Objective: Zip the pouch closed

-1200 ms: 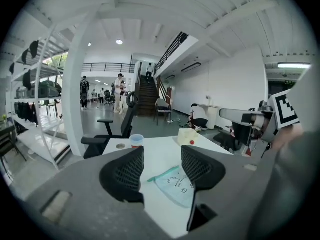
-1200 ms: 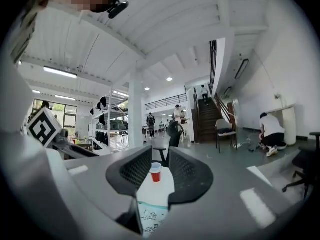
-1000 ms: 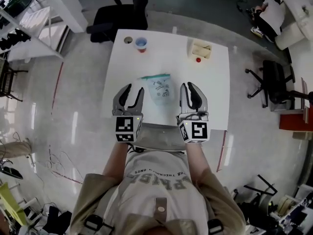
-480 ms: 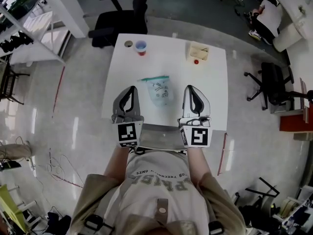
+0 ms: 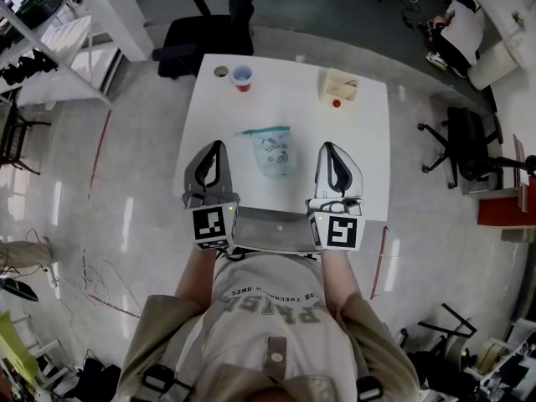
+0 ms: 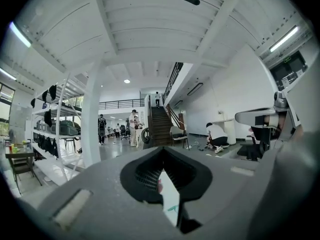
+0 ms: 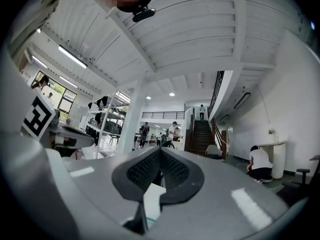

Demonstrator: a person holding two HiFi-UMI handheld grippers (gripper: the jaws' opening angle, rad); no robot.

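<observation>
Seen from above, a person stands at the near edge of a white table [image 5: 293, 111] with a gripper in each hand, one on either side of the pouch. The left gripper [image 5: 217, 146] has its jaws pressed together on nothing. The right gripper [image 5: 330, 147] is likewise closed and empty. Between them the pouch [image 5: 275, 153] lies flat, pale with a teal strip along its far edge, and touches neither gripper. Nothing stands between the pouch and the grippers. Beyond the pouch to its left stand a blue cup [image 5: 242, 76] and, just beside that, a small round disc [image 5: 220, 71]. Beyond it to the right sits a tan box [image 5: 342, 83] with a red ball [image 5: 337, 104] just in front. Farther behind the pouch, past the table, is a black office chair [image 5: 203, 25]. A second chair [image 5: 469, 141] stands well off to the right.
</observation>
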